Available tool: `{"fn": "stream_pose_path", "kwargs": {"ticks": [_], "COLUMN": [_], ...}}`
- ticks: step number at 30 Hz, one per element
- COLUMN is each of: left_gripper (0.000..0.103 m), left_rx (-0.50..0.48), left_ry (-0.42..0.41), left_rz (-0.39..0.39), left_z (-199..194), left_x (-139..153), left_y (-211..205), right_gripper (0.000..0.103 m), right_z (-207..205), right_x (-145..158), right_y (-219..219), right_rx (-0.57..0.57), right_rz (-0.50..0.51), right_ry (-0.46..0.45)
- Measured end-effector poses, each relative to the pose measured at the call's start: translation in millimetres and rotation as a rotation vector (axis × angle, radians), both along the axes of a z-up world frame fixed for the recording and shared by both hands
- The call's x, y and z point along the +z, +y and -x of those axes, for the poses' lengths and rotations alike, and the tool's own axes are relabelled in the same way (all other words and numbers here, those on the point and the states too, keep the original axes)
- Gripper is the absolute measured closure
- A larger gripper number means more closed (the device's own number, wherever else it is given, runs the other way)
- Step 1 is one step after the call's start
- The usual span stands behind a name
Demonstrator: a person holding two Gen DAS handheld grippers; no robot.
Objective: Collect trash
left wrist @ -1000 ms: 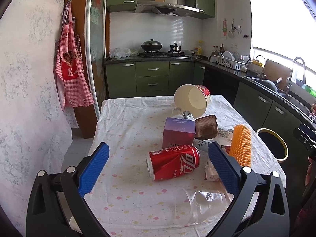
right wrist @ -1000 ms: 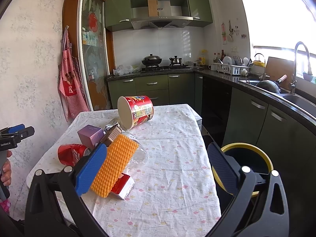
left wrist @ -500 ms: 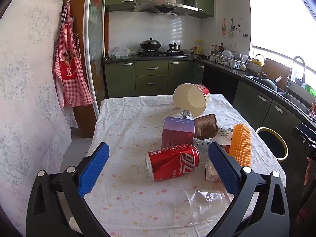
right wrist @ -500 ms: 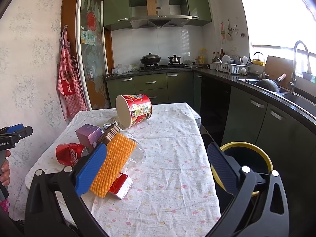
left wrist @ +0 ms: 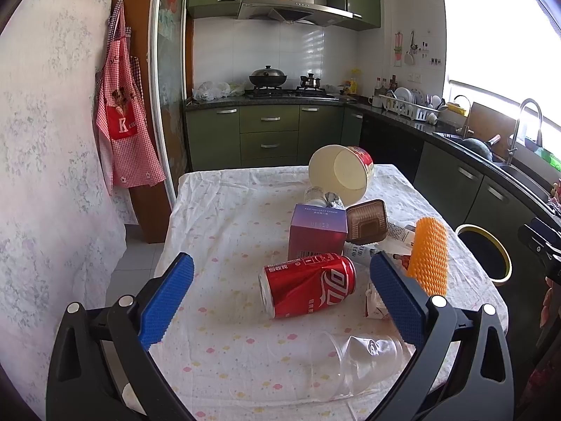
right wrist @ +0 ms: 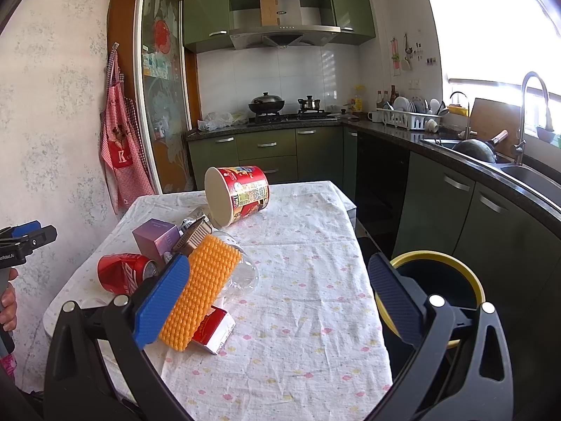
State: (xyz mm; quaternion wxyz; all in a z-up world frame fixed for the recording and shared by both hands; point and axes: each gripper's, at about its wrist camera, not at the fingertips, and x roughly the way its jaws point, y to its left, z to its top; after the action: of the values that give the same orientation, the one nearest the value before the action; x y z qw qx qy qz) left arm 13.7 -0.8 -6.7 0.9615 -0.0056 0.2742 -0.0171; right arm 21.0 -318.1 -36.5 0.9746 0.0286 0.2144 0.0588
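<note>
Trash lies on the clothed table [left wrist: 224,217]: a red cola can [left wrist: 308,284] on its side, a purple box [left wrist: 317,229], a brown tray [left wrist: 367,219], a tipped noodle cup [left wrist: 342,172], an orange foam net [left wrist: 428,256] and a clear plastic cup [left wrist: 354,361]. My left gripper [left wrist: 280,301] is open, near the can. My right gripper [right wrist: 277,300] is open and empty over the table's near end; the foam net [right wrist: 200,291] and a red carton [right wrist: 214,331] lie by its left finger. A yellow-rimmed bin [right wrist: 438,280] stands on the floor at the right.
Green cabinets and a dark counter with a sink [right wrist: 526,172] run along the right and back. An apron [left wrist: 122,133] hangs on the left wall. The other hand-held gripper [right wrist: 21,242] shows at the left edge of the right wrist view.
Both views have shifted only slightly; the left gripper has edged a little closer to the can. Nothing was taken hold of.
</note>
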Motion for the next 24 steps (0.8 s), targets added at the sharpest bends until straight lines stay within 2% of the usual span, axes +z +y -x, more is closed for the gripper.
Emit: {"fn": "stream_pose_path", "kwargs": {"ticks": [24], "left_gripper": [0.004], "left_rx": [-0.005], "left_ry": [0.004], "left_rz": [-0.005], "left_z": [-1.7], "left_x": [-2.3], "left_y": [-1.6], "right_gripper": [0.006], "right_z": [-1.5], "right_x": [-1.9], "right_y": [0.4], "right_rx": [-0.003], "right_rz": [0.000], "right_ry": [0.003]}}
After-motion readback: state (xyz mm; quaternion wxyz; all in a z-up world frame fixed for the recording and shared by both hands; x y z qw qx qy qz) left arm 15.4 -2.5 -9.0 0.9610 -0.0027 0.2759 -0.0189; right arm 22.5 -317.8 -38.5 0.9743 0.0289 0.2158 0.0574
